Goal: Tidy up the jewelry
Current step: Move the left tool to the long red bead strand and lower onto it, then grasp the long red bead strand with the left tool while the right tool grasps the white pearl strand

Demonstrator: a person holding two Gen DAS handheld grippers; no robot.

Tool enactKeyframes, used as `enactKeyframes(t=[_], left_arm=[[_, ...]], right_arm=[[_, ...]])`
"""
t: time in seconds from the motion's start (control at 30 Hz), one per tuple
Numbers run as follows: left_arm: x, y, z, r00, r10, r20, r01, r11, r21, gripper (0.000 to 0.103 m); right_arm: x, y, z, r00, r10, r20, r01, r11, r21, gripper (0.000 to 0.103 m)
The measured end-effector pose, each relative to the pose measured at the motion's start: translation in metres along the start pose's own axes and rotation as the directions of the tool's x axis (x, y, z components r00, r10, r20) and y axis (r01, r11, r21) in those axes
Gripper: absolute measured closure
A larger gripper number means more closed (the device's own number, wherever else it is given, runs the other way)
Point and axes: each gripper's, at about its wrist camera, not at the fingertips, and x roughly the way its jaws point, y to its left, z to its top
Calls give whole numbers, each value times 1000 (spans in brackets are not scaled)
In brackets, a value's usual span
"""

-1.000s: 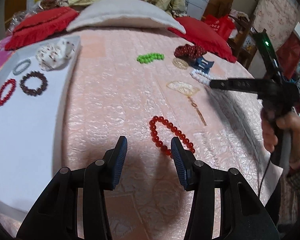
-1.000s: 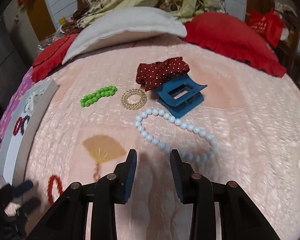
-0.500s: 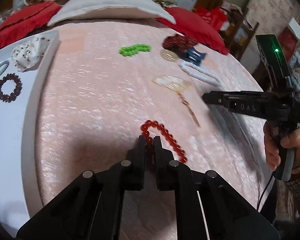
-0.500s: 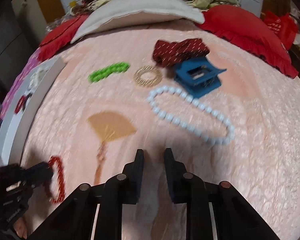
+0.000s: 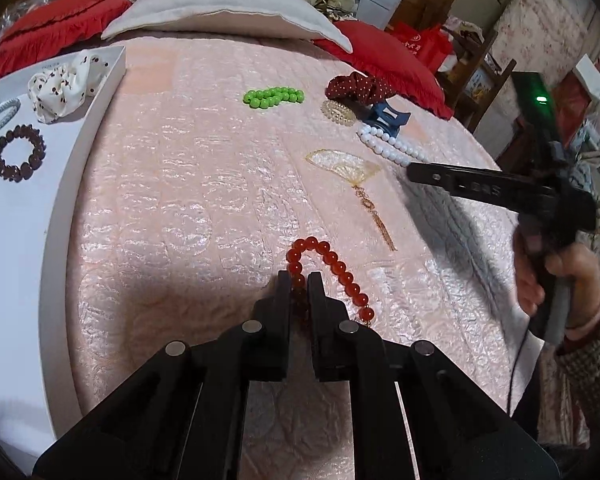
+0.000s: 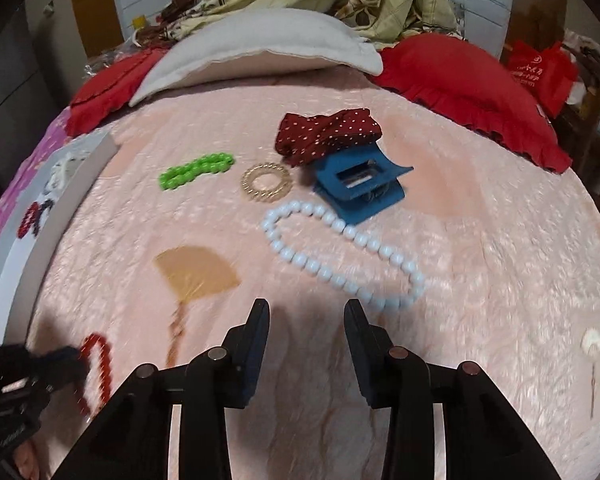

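Your left tool (image 5: 299, 280) is clamped on the red bead bracelet (image 5: 332, 270): pads pinch one side of the loop, the rest lies on the pink bedspread (image 5: 204, 184) ahead and to the right of the tips. Your right tool (image 6: 306, 312) is not gripping; its jaws have just been opening, nothing between them, hovering over bare bedspread. The white bead necklace (image 6: 340, 256) lies just ahead and to the right of it, one end near the right fingertip. The fan-shaped pendant (image 6: 198, 274) lies ahead-left.

Farther up the bed: blue claw clip (image 6: 358, 186) touching the necklace's far end, dark red dotted scrunchie (image 6: 328, 136) against the clip, gold coil hair tie (image 6: 266, 182) beside them, green bead bracelet (image 6: 196, 170) further left.

White tray (image 5: 66, 168) sits at the left edge of the bed. It holds a dark brown bead bracelet (image 5: 18, 154), a grey coil tie (image 5: 2, 116) and a white spotted scrunchie (image 5: 62, 86). A small white item (image 6: 592, 342) lies alone at far right, too blurred to identify.
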Motion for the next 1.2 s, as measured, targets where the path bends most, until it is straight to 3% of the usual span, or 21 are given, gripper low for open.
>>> enactKeyframes(t=[0.23, 0.3, 0.37, 0.43, 0.47, 0.53, 0.63, 0.93, 1.03, 1.1, 1.17, 1.2], left_arm=[[4, 4, 6, 999, -37, 10, 37, 999, -28, 95], [5, 2, 8, 999, -48, 15, 49, 998, -26, 86], [6, -1, 9, 997, -76, 17, 76, 997, -26, 74], [7, -7, 9, 998, -60, 23, 61, 998, -4, 71], [7, -13, 7, 999, -33, 28, 33, 999, 25, 72], [11, -21, 6, 1000, 3, 4, -3, 997, 71, 96], [8, -15, 6, 999, -32, -12, 32, 999, 24, 97], [-44, -2, 12, 991, -92, 97, 94, 995, -16, 97], [-50, 0, 11, 990, -89, 107, 92, 996, -22, 97], [-47, 3, 10, 992, -76, 96, 79, 996, -33, 97], [-44, 6, 9, 994, -65, 87, 69, 997, -41, 97], [-44, 7, 9, 994, -60, 86, 64, 997, -42, 97]], right_arm=[[24, 0, 16, 999, 28, -30, -29, 999, -18, 66], [26, 3, 17, 1000, 19, -21, -20, 999, -33, 66], [27, 6, 16, 1000, 20, -13, -21, 999, -36, 75], [25, 11, 13, 1000, 19, -11, -19, 999, -44, 91], [25, 13, 12, 1000, 22, -12, -22, 999, -45, 96], [23, 17, 8, 1000, 25, -12, -25, 999, -38, 100], [18, 19, 3, 999, 51, -18, -51, 999, -8, 103], [-13, 12, -9, 978, 207, 15, -208, 970, 127, 103], [-14, 15, -5, 994, 110, 20, -111, 991, 76, 99], [-9, 13, -1, 997, 73, -6, -73, 996, 58, 91], [-3, 10, 4, 999, 49, -11, -48, 997, 57, 75], [-1, 8, 7, 999, 33, -6, -32, 998, 53, 73]])
